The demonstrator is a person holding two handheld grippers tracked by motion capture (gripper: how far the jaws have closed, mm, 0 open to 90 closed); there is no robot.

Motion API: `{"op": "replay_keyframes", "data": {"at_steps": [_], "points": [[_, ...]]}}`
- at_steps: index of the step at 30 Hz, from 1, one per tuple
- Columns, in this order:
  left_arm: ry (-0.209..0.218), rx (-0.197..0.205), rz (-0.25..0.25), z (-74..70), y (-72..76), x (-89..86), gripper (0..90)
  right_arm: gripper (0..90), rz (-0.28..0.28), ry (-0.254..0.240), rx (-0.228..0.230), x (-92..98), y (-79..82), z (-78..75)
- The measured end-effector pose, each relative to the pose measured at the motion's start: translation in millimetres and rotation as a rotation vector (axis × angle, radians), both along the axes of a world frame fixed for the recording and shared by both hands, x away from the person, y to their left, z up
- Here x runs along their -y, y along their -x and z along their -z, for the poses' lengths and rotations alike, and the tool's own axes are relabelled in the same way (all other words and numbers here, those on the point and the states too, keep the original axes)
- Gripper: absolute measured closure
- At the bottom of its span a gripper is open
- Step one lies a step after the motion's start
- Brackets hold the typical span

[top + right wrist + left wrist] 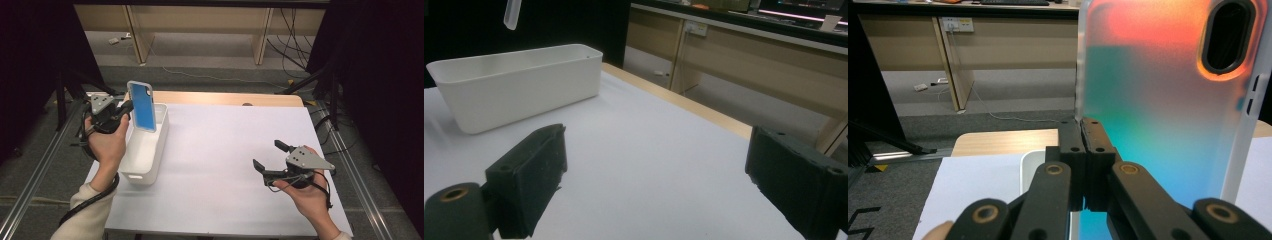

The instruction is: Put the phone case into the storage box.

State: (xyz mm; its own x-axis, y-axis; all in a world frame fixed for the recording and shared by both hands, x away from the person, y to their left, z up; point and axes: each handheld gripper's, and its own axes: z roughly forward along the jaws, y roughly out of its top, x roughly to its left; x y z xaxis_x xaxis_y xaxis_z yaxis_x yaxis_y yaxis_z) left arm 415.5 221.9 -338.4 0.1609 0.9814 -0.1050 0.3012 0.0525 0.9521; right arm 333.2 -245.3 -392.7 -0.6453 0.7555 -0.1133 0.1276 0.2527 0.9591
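Observation:
A phone case (142, 106) with a white frame and a blue face is held upright over the white bin (159, 150) at the table's left. My left gripper (126, 107) is shut on the case's left edge. In the left gripper view the jaws meet on the edge of the frosted case (1168, 100), which glows orange at the top and teal below, with a black camera cut-out. My right gripper (267, 156) hovers open over the right part of the white table (225, 150), nothing between its fingers. In the right gripper view the bin (524, 85) stands ahead, with the case's lower corner (511, 12) above it.
The bin looks empty inside. A wooden strip (225, 98) edges the table's far side, and wooden desk legs and loose cables (290, 40) lie on the floor beyond. Metal rails (30, 185) run along both sides of the table.

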Motion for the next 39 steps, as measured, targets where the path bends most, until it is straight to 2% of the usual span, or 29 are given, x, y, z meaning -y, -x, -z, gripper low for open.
{"op": "replay_keyframes", "data": {"at_steps": [25,39], "points": [[-0.012,-0.016,-0.020,9.7,-16.1,-7.0,88.7,10.7,0.001,0.008,-0.009,-0.8,-0.2,1.3],[-0.020,-0.019,-0.024,12.1,-24.5,-4.8,88.7,10.8,0.004,0.006,-0.014,-0.9,-0.2,2.3]]}}
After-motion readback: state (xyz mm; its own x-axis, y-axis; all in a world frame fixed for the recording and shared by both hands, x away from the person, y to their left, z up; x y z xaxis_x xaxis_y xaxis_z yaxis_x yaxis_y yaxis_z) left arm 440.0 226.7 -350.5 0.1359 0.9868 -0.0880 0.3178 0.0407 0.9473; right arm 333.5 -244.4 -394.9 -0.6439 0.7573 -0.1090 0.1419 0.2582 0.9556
